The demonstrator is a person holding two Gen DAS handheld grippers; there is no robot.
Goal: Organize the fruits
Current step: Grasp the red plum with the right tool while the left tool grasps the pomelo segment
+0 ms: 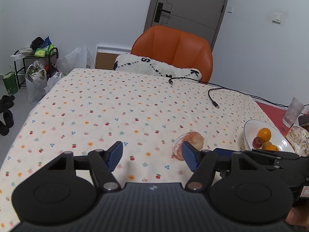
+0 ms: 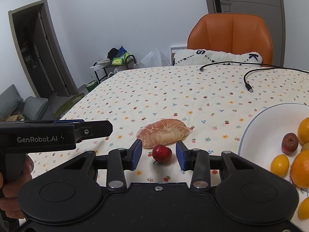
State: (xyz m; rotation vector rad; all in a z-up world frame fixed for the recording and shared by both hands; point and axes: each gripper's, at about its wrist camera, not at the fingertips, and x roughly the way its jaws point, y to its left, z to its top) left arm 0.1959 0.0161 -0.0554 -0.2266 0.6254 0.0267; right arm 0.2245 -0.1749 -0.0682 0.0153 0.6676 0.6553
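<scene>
Left gripper [image 1: 152, 155]: black ribbed body, round black discs, silver pivot pins, blue finger pads [image 1: 115, 154]. Right gripper [image 2: 158, 154]: same build, one screw at centre. White "GenRobot.AI" lettering on left gripper's side.

Floral-clothed table [image 2: 173, 89] bears pomelo segment [image 2: 162, 132], red fruit [image 2: 162, 153], bowl [image 2: 258, 131], cables [image 2: 249, 81].

A lived-in home dining room. A floral-clothed table [image 1: 115, 106] fills the centre, an orange chair [image 1: 173, 52] at twelve o'clock. A cluttered rack [image 1: 36, 58] and shopping bags [image 1: 36, 85] stand at ten.
</scene>
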